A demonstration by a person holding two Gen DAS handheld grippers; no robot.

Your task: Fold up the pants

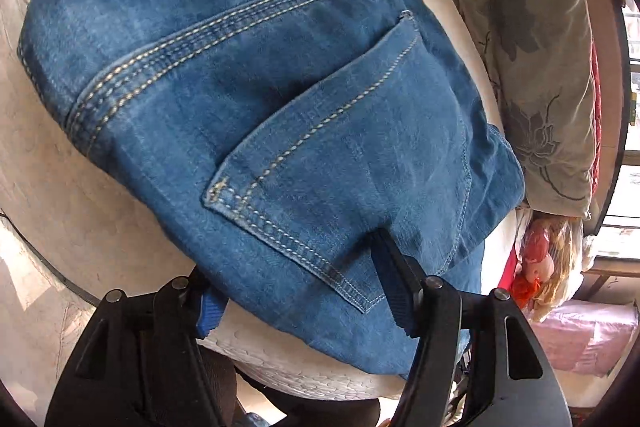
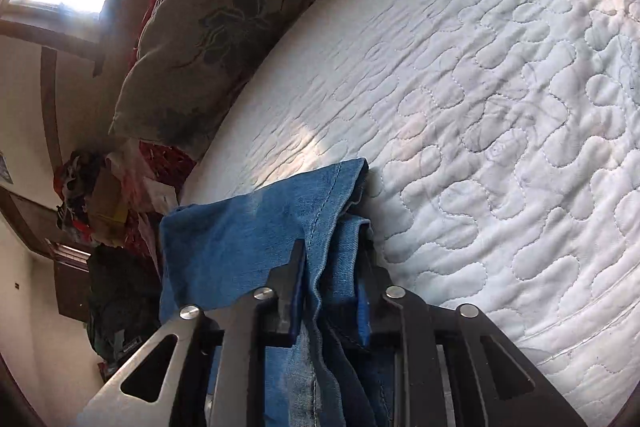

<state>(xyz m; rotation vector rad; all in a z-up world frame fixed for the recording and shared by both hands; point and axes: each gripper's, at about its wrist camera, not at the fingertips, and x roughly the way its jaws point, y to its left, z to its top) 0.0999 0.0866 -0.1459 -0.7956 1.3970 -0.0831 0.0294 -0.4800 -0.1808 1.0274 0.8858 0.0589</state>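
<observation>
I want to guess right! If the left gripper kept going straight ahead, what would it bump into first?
Probably the jeans: the left gripper already has its open fingers either side of the back pocket, so denim comes first, then the mattress beneath.

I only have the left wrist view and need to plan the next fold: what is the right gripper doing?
Observer: The right gripper is clamped on bunched layers of the jeans.
Operator: Does cloth stick out past its fingers?
Observer: Yes, a hemmed flap reaches beyond the fingertips.
Operator: What lies ahead of it?
Observer: Bare quilted mattress, with no denim spread on it.
</observation>
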